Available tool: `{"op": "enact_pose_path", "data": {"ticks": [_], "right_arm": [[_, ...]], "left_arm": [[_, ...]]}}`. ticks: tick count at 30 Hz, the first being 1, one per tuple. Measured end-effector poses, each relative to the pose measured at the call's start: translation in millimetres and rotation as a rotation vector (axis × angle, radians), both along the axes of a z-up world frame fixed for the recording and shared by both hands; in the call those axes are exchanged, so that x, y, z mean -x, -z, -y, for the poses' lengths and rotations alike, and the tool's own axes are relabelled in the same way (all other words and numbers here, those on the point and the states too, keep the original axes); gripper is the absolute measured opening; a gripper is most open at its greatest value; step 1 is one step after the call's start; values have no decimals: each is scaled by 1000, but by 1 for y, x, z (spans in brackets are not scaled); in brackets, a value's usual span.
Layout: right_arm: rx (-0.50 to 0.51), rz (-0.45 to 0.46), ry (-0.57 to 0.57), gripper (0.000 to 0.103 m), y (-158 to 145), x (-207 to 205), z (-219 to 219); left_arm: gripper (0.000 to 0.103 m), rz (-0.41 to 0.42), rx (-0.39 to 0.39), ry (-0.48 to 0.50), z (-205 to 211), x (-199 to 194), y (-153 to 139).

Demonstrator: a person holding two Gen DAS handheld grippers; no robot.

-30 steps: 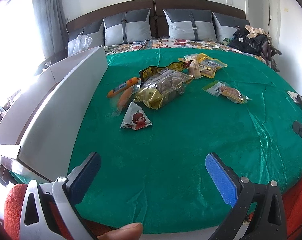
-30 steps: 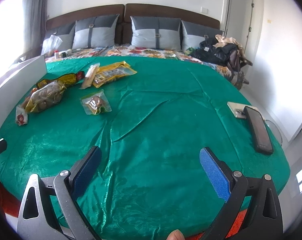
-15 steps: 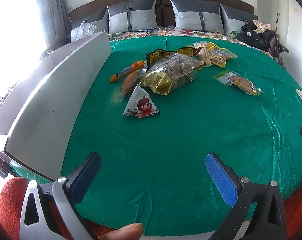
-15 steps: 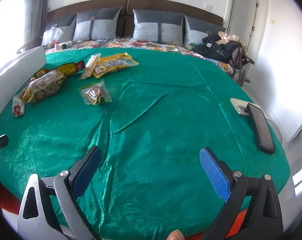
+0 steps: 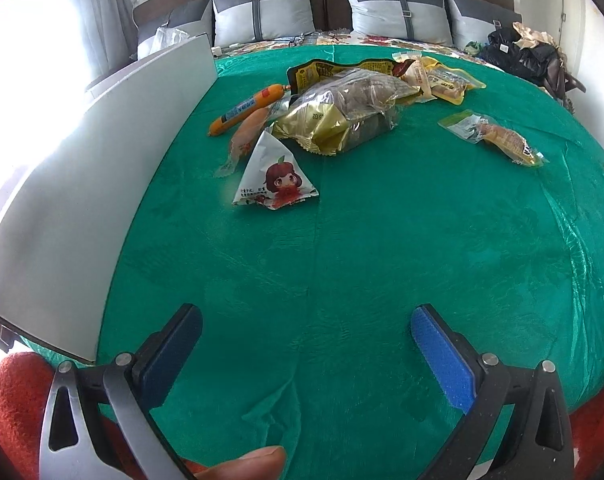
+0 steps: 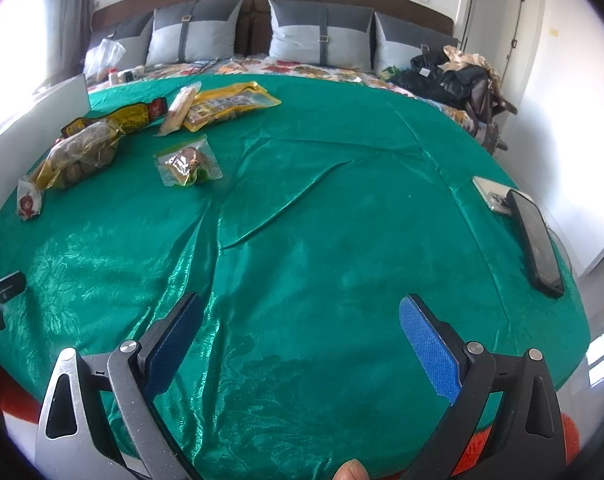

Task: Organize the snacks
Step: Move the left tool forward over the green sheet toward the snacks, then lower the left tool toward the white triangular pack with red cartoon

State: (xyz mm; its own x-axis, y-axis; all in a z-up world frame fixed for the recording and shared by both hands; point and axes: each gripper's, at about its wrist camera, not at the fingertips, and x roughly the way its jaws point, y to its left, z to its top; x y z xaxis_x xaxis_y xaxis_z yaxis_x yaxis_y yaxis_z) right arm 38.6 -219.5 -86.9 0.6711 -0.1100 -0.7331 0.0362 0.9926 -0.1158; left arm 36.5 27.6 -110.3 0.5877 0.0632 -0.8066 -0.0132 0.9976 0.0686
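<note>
Snacks lie on a green cloth [image 5: 342, 248]. A white triangular packet with a cartoon girl [image 5: 274, 178] is nearest my left gripper [image 5: 306, 320], which is open and empty. Behind it lie two orange sausages [image 5: 246, 110], a large gold and clear bag [image 5: 342, 114], yellow packets [image 5: 442, 80] and a small clear pouch [image 5: 492, 136]. My right gripper [image 6: 300, 316] is open and empty over bare cloth. In the right wrist view the pouch [image 6: 188, 162], gold bag [image 6: 80, 156] and yellow packets [image 6: 226, 106] lie far left.
A white open box [image 5: 86, 184] stands along the cloth's left edge. A black phone [image 6: 536, 240] and a white card [image 6: 492, 196] lie at the right edge. Grey pillows [image 6: 320, 36] and a dark bag [image 6: 450, 78] sit behind.
My left gripper has moved forward toward the triangular packet and the snack pile. My right gripper has moved slightly forward. Both stay open.
</note>
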Motion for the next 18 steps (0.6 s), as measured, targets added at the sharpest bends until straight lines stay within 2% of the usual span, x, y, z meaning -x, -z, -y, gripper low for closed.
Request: {"op": "enact_pose_path", "data": {"ticks": [8,14,18], "right_arm": [[10,-55,-99,100,20,-6,-26],[-48,-67,-97,100,22,-5,-21],[-82,-79,-89,100,23,-6,-18]], "left_arm": [[103,-5,38,1,-3,-3,2],[103,-32,80,-7,-7,-6,4],[103,-41,79,-3,-7,-6,4]]}}
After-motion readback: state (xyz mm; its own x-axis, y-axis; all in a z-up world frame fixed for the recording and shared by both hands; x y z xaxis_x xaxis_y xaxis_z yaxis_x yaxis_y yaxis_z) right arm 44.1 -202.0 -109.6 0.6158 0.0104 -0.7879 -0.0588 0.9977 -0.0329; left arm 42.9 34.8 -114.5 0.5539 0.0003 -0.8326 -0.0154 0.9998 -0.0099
